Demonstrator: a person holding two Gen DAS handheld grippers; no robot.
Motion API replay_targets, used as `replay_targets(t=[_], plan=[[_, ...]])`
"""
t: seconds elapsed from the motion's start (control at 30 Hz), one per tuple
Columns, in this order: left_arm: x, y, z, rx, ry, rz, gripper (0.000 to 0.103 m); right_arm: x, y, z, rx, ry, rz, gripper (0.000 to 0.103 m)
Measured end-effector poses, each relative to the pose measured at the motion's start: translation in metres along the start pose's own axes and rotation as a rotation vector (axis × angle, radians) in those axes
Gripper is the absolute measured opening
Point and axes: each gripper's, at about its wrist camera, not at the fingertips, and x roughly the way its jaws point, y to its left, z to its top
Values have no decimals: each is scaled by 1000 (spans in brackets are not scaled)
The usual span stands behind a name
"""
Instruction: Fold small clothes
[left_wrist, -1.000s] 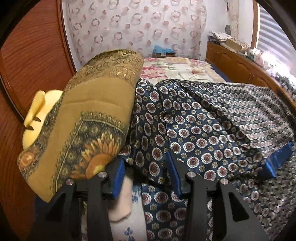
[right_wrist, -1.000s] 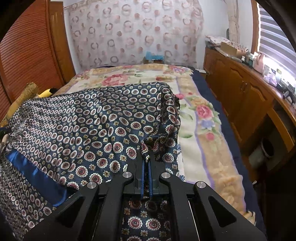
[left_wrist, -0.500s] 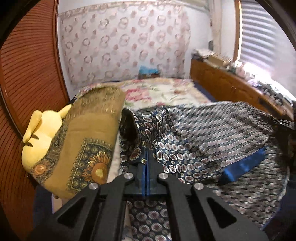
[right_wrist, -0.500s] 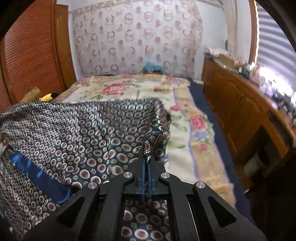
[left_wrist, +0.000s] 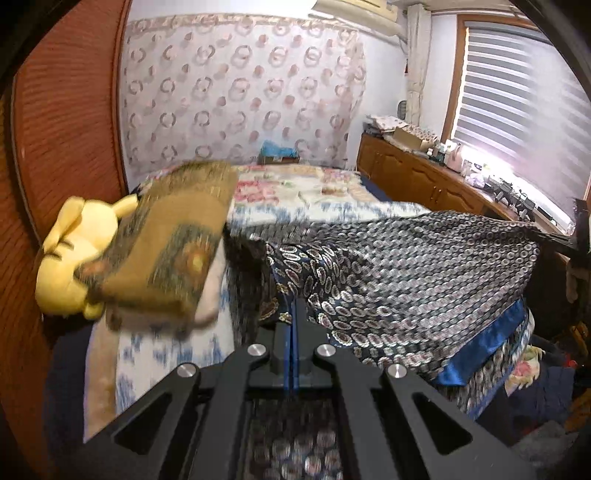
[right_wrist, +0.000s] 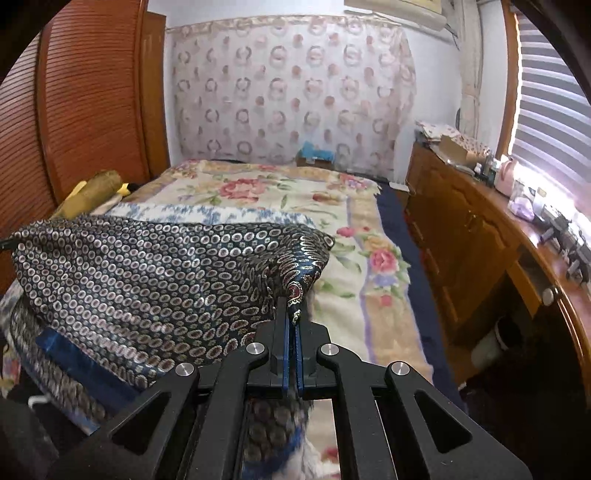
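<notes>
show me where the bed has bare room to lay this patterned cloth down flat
The floral blanket is bare beyond the patterned cloth, up to the blue box, and along the right beside the wooden cabinets. The left edge is crowded: a brown folded cloth lies against a yellow plush toy.

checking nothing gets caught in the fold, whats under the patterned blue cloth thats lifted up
Past the patterned blue cloth, held by the left tool and right tool, the floral blanket shows. Whatever lies directly beneath the cloth is covered.
</notes>
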Motion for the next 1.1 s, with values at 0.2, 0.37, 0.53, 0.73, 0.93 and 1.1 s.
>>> replay_targets(t=[0.2, 0.37, 0.53, 0.73, 0.93, 1.1], plan=[[1, 10, -42, -58, 64, 28, 0, -2, -12, -43, 67, 77, 17, 0], [11, 5, -62, -59, 117, 44, 0, 23, -18, -75, 128, 160, 31, 0], [7, 2, -68, -52, 130, 30, 6, 21, -20, -84, 158, 161, 35, 0], [-8, -5, -66, -43, 97, 4, 40, 6, -24, -86, 175, 135, 52, 2], [-5, -13, -64, -21, 100, 21, 43, -9, -25, -90, 179, 105, 40, 22], [3, -8, -69, -29, 131, 51, 45, -17, -16, -87, 173, 71, 41, 37]])
